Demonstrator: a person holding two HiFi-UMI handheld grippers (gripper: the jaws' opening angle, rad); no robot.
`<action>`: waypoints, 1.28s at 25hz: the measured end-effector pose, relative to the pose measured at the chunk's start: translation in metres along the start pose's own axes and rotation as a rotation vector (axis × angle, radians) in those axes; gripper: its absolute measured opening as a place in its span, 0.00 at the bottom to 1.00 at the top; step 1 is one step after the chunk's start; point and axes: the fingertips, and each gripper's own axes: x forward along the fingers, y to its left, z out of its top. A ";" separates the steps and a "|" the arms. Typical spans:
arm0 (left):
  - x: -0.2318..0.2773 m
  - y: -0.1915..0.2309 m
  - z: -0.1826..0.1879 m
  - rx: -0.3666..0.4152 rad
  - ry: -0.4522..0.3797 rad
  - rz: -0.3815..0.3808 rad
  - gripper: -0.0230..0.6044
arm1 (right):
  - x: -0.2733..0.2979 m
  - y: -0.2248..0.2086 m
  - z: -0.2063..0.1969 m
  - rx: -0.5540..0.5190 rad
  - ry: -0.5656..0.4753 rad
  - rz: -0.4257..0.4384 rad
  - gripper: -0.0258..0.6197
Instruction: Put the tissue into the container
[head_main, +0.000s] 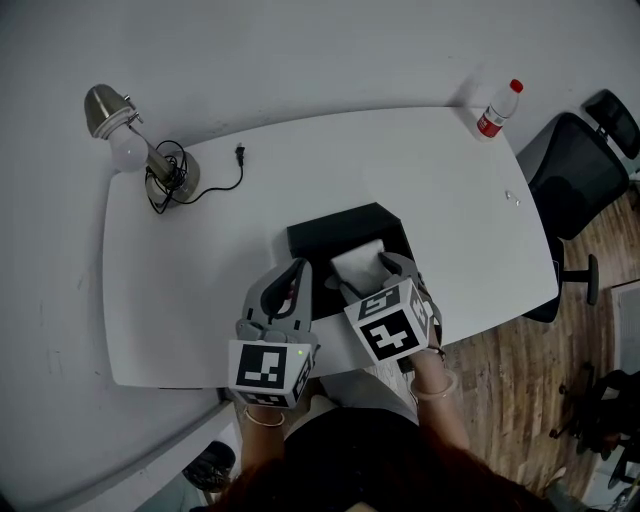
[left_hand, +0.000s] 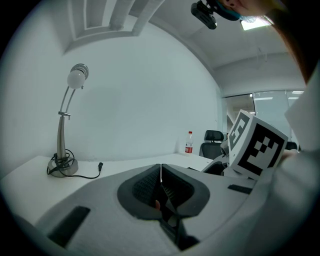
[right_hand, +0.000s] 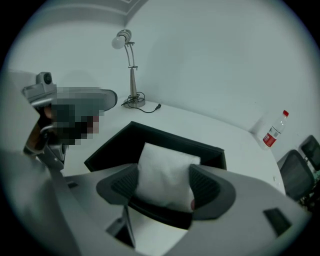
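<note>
A white tissue pack (right_hand: 165, 175) sits between the jaws of my right gripper (right_hand: 165, 186), which is shut on it. The pack (head_main: 358, 266) hangs over the near part of the black open container (head_main: 345, 226), (right_hand: 150, 137) at the table's front edge. My left gripper (head_main: 290, 283) hovers just left of the container with its jaws shut and nothing between them; in the left gripper view the two pads (left_hand: 150, 185) meet at a thin seam. My right gripper (head_main: 375, 280) tilts toward the container.
A silver desk lamp (head_main: 140, 140) with its cord and plug (head_main: 240, 153) stands at the table's back left. A plastic bottle with a red label (head_main: 495, 110) stands at the back right corner. A black office chair (head_main: 580, 180) is beyond the right edge.
</note>
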 end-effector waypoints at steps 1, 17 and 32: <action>0.000 0.000 0.000 -0.001 0.000 0.000 0.08 | 0.001 0.000 -0.001 0.002 0.013 0.003 0.56; 0.000 0.004 0.000 0.003 -0.001 0.006 0.08 | 0.007 0.002 -0.003 -0.012 0.087 0.031 0.56; -0.034 0.000 0.013 0.032 -0.037 0.027 0.08 | -0.026 0.006 0.014 -0.069 -0.128 -0.054 0.56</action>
